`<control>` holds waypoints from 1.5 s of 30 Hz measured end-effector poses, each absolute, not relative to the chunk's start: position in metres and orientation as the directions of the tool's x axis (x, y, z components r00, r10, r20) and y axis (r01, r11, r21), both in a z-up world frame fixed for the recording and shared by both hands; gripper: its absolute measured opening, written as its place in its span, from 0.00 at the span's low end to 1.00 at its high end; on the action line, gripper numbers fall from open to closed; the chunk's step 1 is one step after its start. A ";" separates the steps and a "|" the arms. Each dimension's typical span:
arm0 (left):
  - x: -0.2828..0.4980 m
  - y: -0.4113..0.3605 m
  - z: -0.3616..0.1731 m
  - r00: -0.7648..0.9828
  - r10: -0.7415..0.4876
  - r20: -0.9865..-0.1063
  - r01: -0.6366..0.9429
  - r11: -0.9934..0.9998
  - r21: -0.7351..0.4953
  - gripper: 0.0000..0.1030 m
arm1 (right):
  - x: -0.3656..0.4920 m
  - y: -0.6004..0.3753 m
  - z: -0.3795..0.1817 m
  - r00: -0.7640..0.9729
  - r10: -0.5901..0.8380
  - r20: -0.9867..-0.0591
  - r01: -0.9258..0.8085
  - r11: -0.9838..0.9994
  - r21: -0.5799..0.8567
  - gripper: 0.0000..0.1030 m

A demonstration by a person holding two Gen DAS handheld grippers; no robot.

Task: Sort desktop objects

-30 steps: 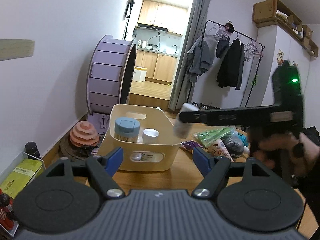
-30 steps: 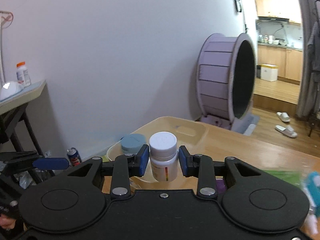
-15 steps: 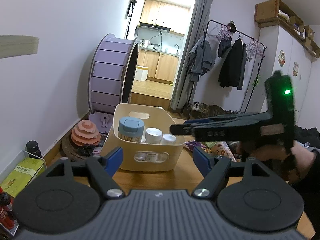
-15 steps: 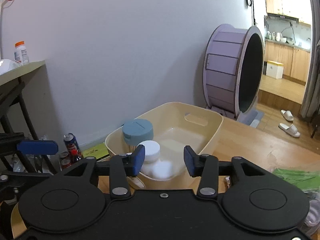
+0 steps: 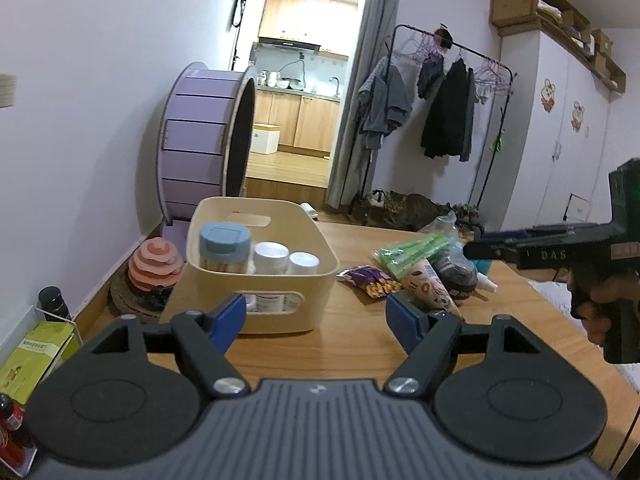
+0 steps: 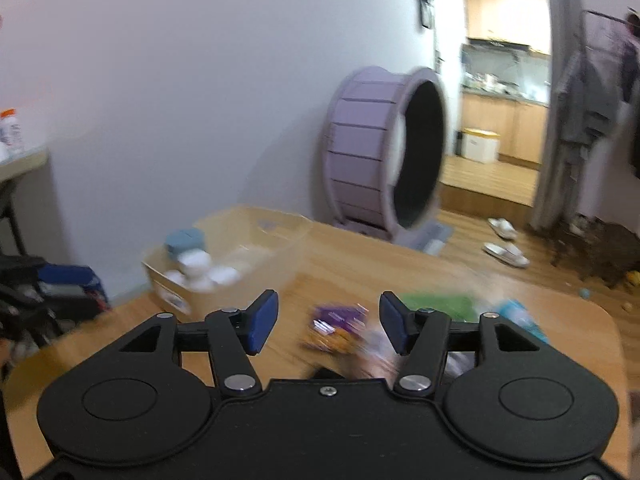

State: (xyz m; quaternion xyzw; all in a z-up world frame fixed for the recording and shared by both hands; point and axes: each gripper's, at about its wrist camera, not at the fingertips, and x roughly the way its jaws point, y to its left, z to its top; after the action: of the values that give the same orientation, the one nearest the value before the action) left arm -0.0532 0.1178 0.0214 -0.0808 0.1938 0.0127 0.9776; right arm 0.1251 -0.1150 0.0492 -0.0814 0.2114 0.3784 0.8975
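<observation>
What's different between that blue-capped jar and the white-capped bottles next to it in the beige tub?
The blue-capped jar is taller and wider than the white-capped bottles. Its lid is blue with a square flap outline; theirs are plain white and round. Its clear body shows pale sticks inside, while the bottles' bodies are mostly hidden by the beige tub. All stand upright together at the tub's near end.

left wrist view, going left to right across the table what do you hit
cream bin → purple snack packet → green packet → right gripper, its jaws opening with nothing between them
</observation>
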 end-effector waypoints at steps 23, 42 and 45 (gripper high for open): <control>-0.036 0.096 0.014 0.910 -0.041 -0.412 -0.011 0.993 -0.122 0.74 | 0.161 -0.108 -0.024 0.539 0.577 -0.614 -0.698 0.714 0.058 0.35; -0.048 0.118 0.025 0.927 -0.015 -0.374 -0.057 0.982 -0.179 0.74 | 0.139 -0.088 0.049 0.558 0.705 -0.437 -0.758 0.648 0.077 0.00; -0.050 0.121 0.026 0.928 -0.020 -0.372 -0.054 0.981 -0.187 0.74 | 0.141 -0.074 0.054 0.551 0.704 -0.448 -0.767 0.639 0.060 0.00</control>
State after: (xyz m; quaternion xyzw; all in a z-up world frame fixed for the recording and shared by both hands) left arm -0.0499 0.1209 0.0258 -0.0972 0.1895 0.0086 0.9770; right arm 0.1406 -0.0739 0.0543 -0.0712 0.2214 0.4188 0.8778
